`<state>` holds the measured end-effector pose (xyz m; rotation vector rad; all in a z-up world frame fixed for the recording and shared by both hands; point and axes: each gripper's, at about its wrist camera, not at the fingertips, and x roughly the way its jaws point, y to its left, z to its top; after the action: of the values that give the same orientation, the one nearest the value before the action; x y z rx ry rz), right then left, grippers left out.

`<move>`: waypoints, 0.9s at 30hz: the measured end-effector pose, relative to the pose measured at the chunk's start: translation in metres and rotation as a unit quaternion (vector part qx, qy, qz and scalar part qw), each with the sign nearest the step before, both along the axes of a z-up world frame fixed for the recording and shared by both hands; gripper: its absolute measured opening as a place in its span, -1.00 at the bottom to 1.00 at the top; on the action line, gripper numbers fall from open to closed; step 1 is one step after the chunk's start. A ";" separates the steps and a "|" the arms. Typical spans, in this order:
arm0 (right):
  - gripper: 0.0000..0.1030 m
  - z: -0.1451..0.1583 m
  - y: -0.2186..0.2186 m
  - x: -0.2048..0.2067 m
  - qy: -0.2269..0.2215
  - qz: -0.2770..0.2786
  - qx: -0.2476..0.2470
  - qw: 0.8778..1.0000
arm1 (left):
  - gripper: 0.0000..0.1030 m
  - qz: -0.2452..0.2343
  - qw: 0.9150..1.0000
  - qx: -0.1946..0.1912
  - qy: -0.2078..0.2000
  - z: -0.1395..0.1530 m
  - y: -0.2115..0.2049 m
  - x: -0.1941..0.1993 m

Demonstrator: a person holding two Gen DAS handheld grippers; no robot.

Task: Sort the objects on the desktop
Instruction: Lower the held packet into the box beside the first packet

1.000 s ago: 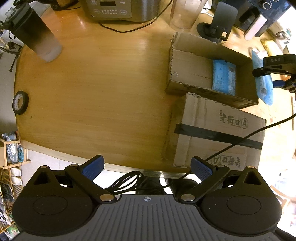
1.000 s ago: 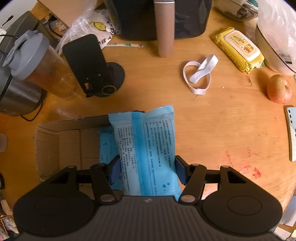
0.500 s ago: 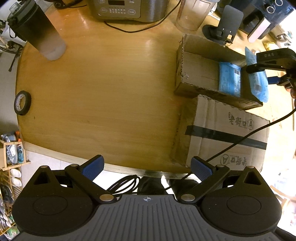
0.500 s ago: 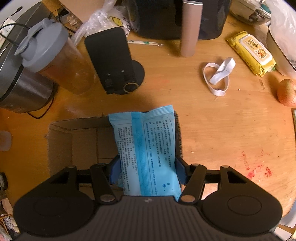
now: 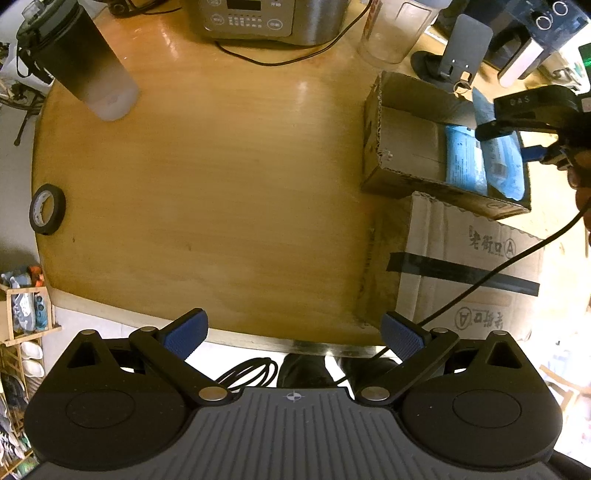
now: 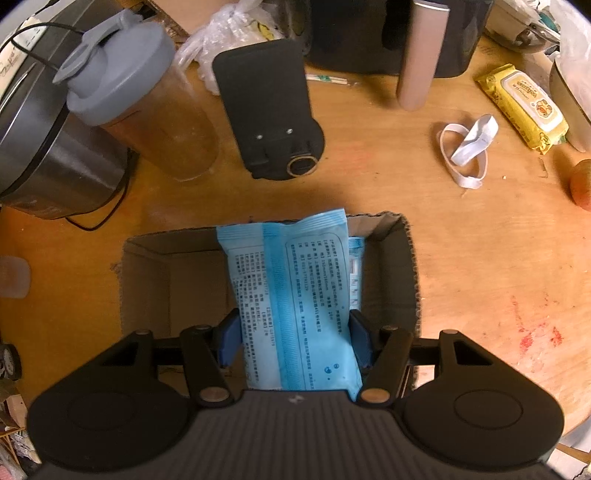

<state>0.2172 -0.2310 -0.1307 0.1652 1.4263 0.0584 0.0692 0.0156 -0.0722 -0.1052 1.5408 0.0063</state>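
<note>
My right gripper (image 6: 293, 334) is shut on a blue wipes packet (image 6: 291, 295) and holds it over the open cardboard box (image 6: 147, 280). A second blue packet (image 6: 356, 273) lies in the box under it. In the left wrist view the box (image 5: 402, 147) sits at the right with that packet (image 5: 461, 158) inside, and the held packet (image 5: 502, 166) hangs over its far side in the right gripper (image 5: 532, 147). My left gripper (image 5: 293, 330) is open and empty over the table's near edge.
A closed taped carton (image 5: 461, 266) lies beside the open box. A tape roll (image 5: 47, 208) and a dark bottle (image 5: 85, 62) stand at the left. A phone stand (image 6: 269, 110), shaker cup (image 6: 147, 110), white band (image 6: 467, 147), yellow wipes pack (image 6: 522, 105) and cooker (image 5: 266, 16) lie beyond.
My right gripper has carried the blue packet leftward and forward, from the box's right edge to over its inside. The left gripper has drawn slightly nearer the table, still open.
</note>
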 end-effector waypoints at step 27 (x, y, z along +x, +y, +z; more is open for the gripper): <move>0.15 -0.013 0.067 0.005 0.003 0.013 0.014 1.000 | 1.00 0.006 1.000 0.003 0.005 -0.004 0.031 0.002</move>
<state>0.2220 -0.1643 -0.1432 0.1702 1.4333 0.0991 0.0712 0.0469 -0.0766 -0.1108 1.5498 0.0209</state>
